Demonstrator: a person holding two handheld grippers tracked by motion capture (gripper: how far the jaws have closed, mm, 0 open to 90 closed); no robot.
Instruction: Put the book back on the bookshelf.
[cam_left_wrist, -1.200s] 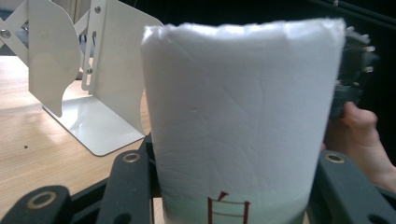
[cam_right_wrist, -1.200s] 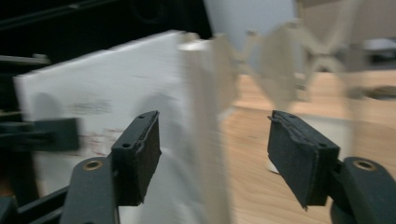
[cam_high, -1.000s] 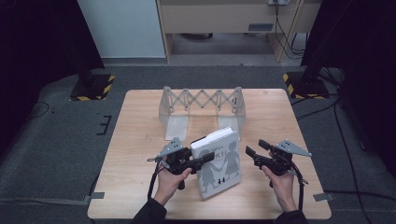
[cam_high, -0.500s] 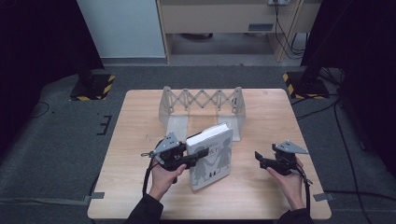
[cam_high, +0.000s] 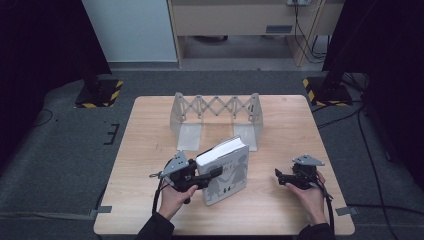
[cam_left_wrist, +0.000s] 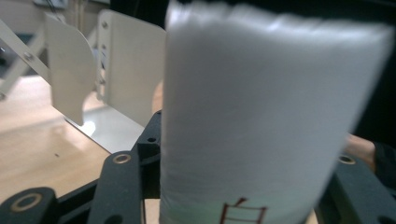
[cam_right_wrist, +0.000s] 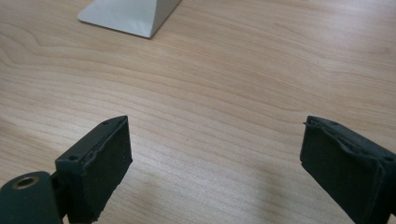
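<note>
You are holding the book (cam_high: 224, 170) with your left gripper (cam_high: 212, 176), low in the middle of the high view. The book is standing tilted on the wooden table (cam_high: 150, 120), with its white page edge facing up and left. It is sitting just in front of the folding book rack (cam_high: 215, 114), close to the rack's right plate, but not inside it yet.

In the left gripper view, the book (cam_left_wrist: 261, 121) is filling the space between the two black jaws. They have just been opening a little, yet they are still pressing on the book from both sides.

Your right gripper (cam_high: 278, 178) is resting low on the right side of the high view, well apart from the book. Its jaws have just been opening, and now they are standing wide with nothing between them. In the right gripper view you are looking at bare wood and a corner of the rack's plate (cam_right_wrist: 130, 14).

I think you are in the middle of putting the book into the rack. Next you need to stand it up straight and slide it back between the plates. Go slowly, so it is not tipping over.

Your left hand (cam_high: 172, 199) is coming up from the bottom edge, pointing right. Your right hand (cam_high: 309, 197) is pointing left.
</note>
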